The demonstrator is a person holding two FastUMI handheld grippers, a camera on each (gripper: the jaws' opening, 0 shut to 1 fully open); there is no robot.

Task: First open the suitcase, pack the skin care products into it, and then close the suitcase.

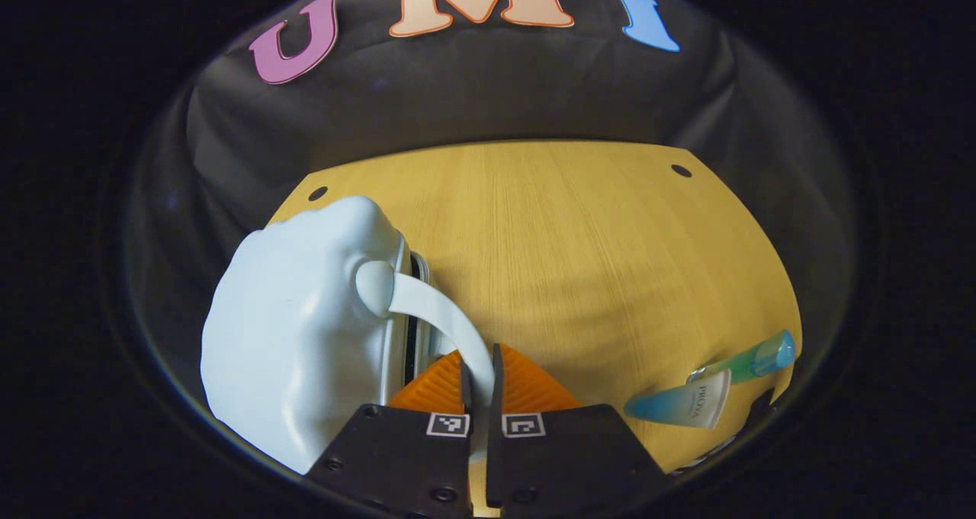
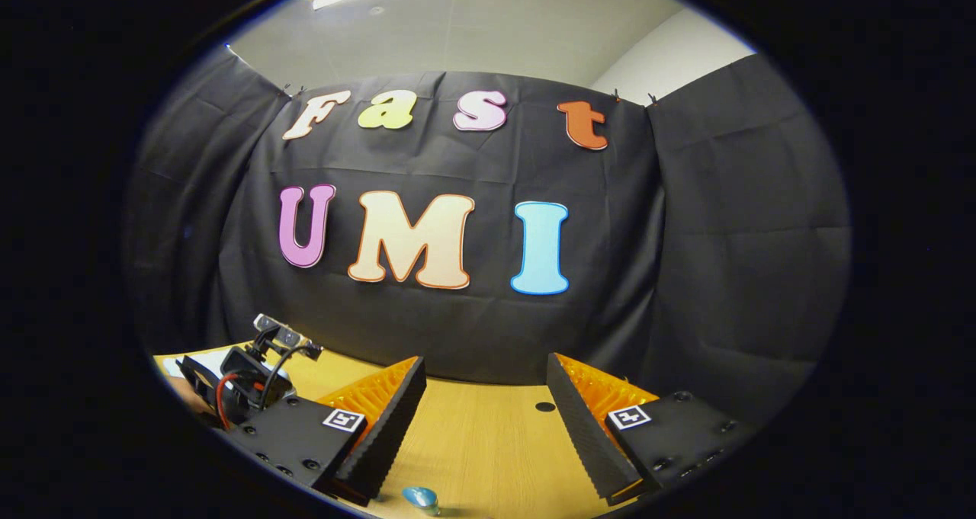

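In the left gripper view a pale blue hard-shell suitcase stands on the wooden table at the left, its halves together. My left gripper is shut on the suitcase's curved handle. Two skin care products lie at the table's right edge: a blue-and-white tube and a green bottle with a blue cap. In the right gripper view my right gripper hangs open above the table, nothing between its fingers. A small blue cap peeks up at the bottom edge. The other gripper's body sits at the far left.
The table has small round holes near its far corners. Black cloth walls close in behind and on both sides. Bare wood stretches between the suitcase and the products.
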